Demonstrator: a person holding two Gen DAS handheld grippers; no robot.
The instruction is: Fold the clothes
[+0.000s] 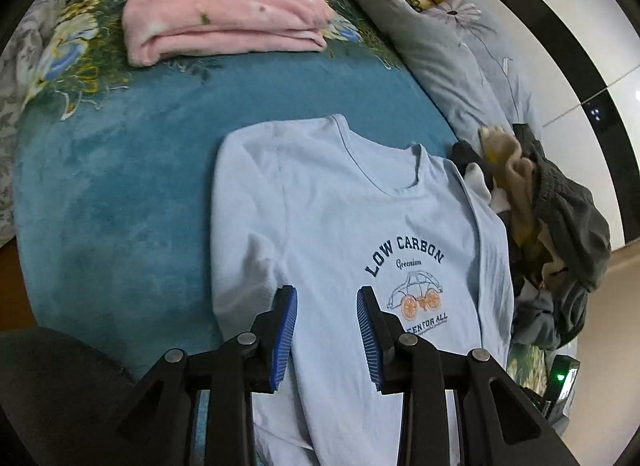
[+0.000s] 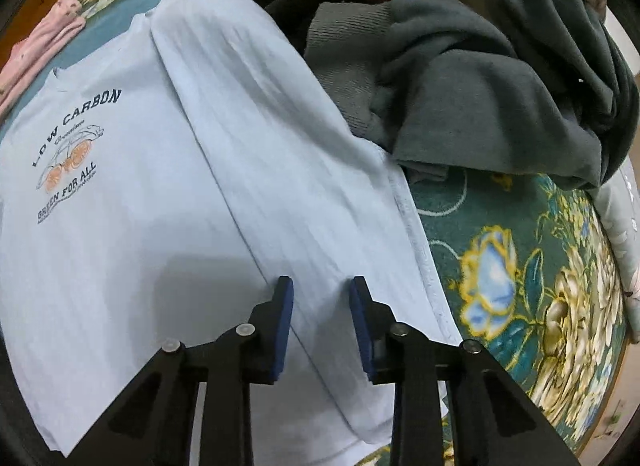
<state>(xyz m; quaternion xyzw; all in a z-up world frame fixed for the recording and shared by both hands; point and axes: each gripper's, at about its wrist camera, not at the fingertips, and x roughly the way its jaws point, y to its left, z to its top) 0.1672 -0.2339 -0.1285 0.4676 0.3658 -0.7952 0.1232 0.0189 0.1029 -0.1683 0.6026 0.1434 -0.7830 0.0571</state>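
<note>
Clothes heap (image 2: 460,77) overlaps the T-shirt's (image 2: 140,246) edge.

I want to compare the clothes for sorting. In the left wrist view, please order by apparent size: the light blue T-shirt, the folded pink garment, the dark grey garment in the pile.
1. light blue T-shirt, nearest the camera, so it appears enlarged.
2. folded pink garment.
3. dark grey garment; partly hidden in the pile, so second and third are unsure.
</note>
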